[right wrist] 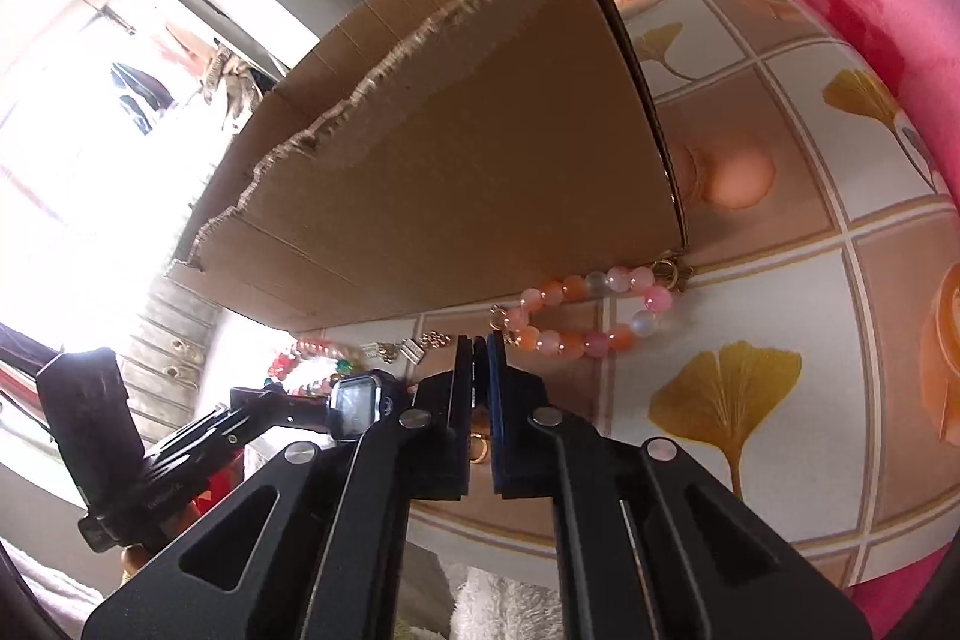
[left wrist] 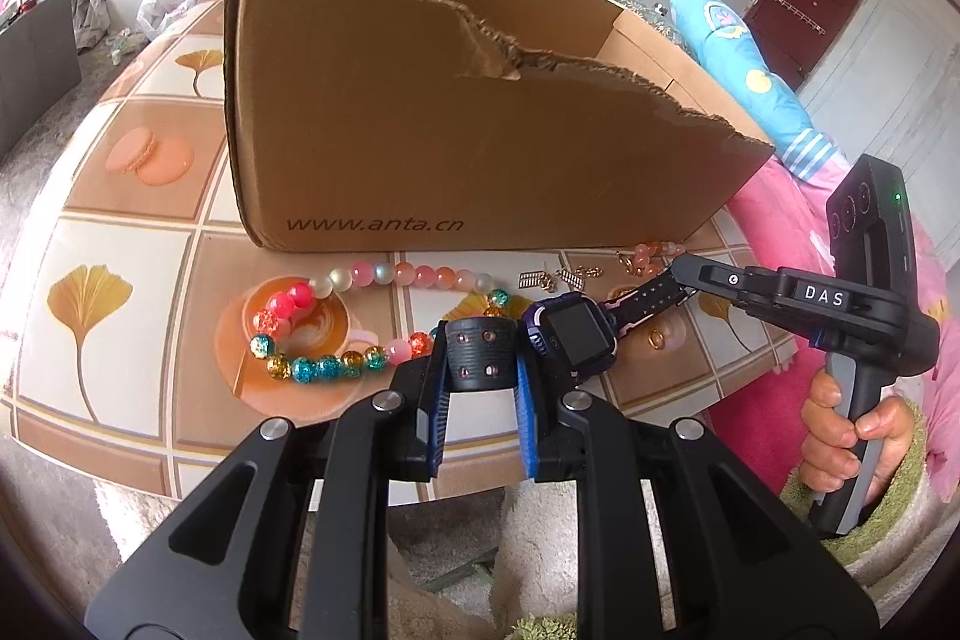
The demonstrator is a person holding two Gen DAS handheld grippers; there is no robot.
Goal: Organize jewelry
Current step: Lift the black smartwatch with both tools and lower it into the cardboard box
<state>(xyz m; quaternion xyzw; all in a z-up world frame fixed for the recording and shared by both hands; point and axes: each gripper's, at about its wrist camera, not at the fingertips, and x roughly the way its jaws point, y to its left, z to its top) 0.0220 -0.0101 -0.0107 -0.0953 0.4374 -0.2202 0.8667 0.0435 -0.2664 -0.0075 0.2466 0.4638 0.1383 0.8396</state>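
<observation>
The left gripper (left wrist: 480,364) is clamped on one strap of the purple smartwatch (left wrist: 567,334), held just in front of the cardboard box (left wrist: 420,130); the right gripper (left wrist: 681,274) has pinched the other strap. Opposing pulls could tear it loose onto the beaded bracelet (left wrist: 324,328).
</observation>
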